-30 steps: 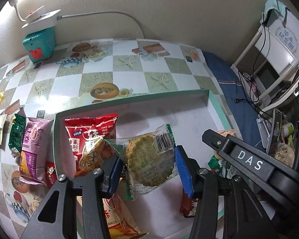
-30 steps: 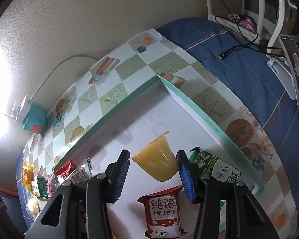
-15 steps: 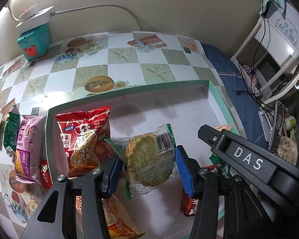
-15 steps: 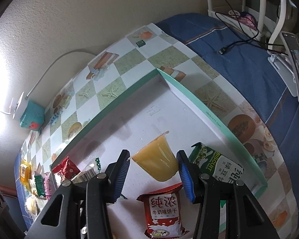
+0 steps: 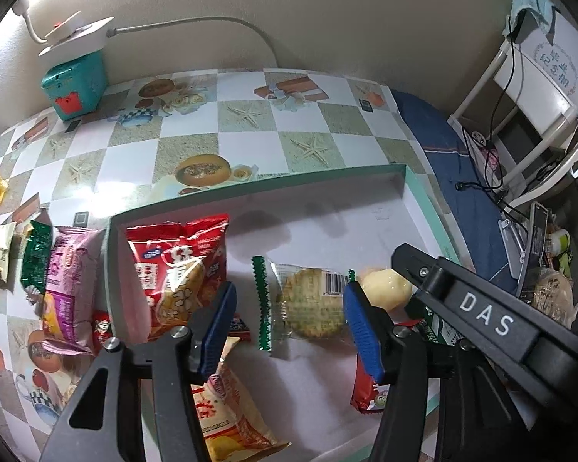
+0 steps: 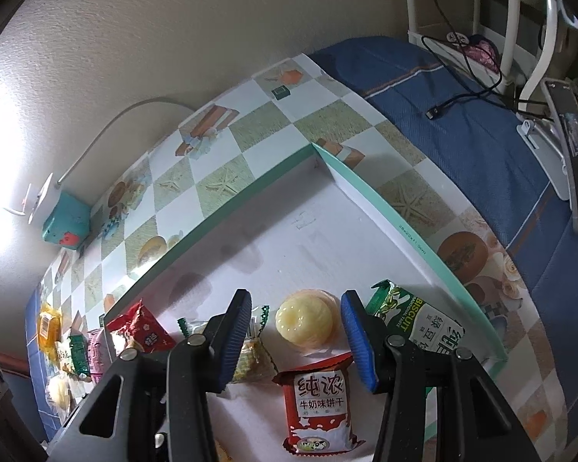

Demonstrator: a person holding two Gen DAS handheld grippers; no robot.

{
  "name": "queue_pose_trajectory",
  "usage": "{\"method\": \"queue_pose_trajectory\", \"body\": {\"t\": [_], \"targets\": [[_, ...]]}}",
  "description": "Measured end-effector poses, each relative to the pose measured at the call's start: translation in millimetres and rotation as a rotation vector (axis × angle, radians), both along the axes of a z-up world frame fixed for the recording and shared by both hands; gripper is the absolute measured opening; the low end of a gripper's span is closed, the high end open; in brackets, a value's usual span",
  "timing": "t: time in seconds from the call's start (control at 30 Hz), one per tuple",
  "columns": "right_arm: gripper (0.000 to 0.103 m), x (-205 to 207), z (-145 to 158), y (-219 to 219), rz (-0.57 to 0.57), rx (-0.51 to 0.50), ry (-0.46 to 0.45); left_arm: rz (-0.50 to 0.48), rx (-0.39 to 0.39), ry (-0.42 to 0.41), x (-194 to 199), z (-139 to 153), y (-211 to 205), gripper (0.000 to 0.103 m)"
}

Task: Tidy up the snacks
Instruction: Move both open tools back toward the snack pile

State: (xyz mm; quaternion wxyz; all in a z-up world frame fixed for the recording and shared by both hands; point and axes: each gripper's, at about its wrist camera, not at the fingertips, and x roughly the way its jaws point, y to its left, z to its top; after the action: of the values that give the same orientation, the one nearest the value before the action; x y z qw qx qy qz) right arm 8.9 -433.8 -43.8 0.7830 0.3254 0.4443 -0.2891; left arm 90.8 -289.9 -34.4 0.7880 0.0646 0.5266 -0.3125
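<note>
A shallow white box with a teal rim (image 5: 289, 181) (image 6: 404, 223) lies on the checked tablecloth. My left gripper (image 5: 289, 331) hovers over it with its jaws opening. The clear round-cookie packet (image 5: 308, 300) lies flat on the box floor under the gap, and the pads do not press it. My right gripper (image 6: 294, 338) is open above a yellow jelly cup (image 6: 306, 319) (image 5: 385, 288) that rests on the floor, clear of both pads. A red snack bag (image 5: 177, 269) leans at the box's left wall.
Inside the box also lie a green biscuit pack (image 6: 416, 323), a red milk-biscuit pack (image 6: 320, 404) and an orange bag (image 5: 227, 415). Left of the box lie a pink packet (image 5: 71, 281) and a green packet (image 5: 36, 258). A teal block (image 5: 75, 84) stands by the wall. Blue bedding (image 6: 462, 115) lies to the right.
The cookie packet dropped out of the widening left jaws and now lies flat on the box floor. The jelly cup left the right jaws and sits on the floor.
</note>
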Motion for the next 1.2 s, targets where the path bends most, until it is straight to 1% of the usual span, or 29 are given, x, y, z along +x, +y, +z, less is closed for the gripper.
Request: {"method": "queue_pose_trajectory", "body": {"t": [0.2, 0.23, 0.27, 0.3, 0.37, 0.47, 0.5, 0.53, 0.57, 0.6, 0.7, 0.77, 0.8, 0.97, 1.13, 1.17, 1.2], "targets": [[0.054, -1, 9, 4, 0.005, -0.015, 0.02, 0.061, 0.007, 0.024, 9, 6, 19, 0.06], [0.058, -2, 10, 5, 0.005, -0.018, 0.029, 0.082, 0.009, 0.026, 12, 8, 25, 0.061], [0.061, -2, 11, 6, 0.006, -0.022, 0.039, 0.094, 0.011, 0.026, 13, 9, 29, 0.065], [0.066, -2, 12, 7, 0.009, -0.03, 0.053, 0.114, 0.015, 0.026, 15, 10, 35, 0.071], [0.067, -3, 14, 10, 0.019, -0.045, 0.075, 0.155, 0.024, 0.027, 21, 12, 47, 0.072], [0.076, -3, 17, 14, 0.034, -0.051, 0.092, 0.219, 0.041, 0.023, 29, 15, 67, 0.073], [0.079, -3, 18, 15, 0.039, -0.053, 0.096, 0.242, 0.049, 0.019, 33, 16, 74, 0.075], [0.081, -3, 18, 17, 0.043, -0.056, 0.1, 0.267, 0.062, 0.012, 38, 17, 82, 0.077], [0.083, -3, 19, 19, 0.046, -0.059, 0.104, 0.285, 0.07, 0.006, 41, 19, 88, 0.084], [0.086, -2, 20, 21, 0.051, -0.062, 0.106, 0.298, 0.075, 0.001, 43, 20, 93, 0.086], [0.091, 0, 21, 27, 0.063, -0.065, 0.109, 0.342, 0.089, -0.017, 51, 24, 112, 0.086], [0.096, 2, 21, 29, 0.068, -0.06, 0.108, 0.367, 0.099, -0.027, 57, 26, 123, 0.086], [0.102, 4, 20, 31, 0.071, -0.058, 0.106, 0.376, 0.106, -0.034, 59, 27, 127, 0.086], [0.103, 13, 19, 41, 0.091, -0.061, 0.106, 0.42, 0.156, -0.073, 72, 28, 156, 0.086], [0.103, 25, 16, 54, 0.107, -0.062, 0.1, 0.49, 0.157, -0.077, 85, 30, 193, 0.086], [0.103, 27, 16, 57, 0.111, -0.057, 0.097, 0.51, 0.15, -0.076, 89, 31, 203, 0.088], [0.103, 30, 15, 61, 0.118, -0.053, 0.093, 0.525, 0.145, -0.076, 91, 32, 209, 0.095]]}}
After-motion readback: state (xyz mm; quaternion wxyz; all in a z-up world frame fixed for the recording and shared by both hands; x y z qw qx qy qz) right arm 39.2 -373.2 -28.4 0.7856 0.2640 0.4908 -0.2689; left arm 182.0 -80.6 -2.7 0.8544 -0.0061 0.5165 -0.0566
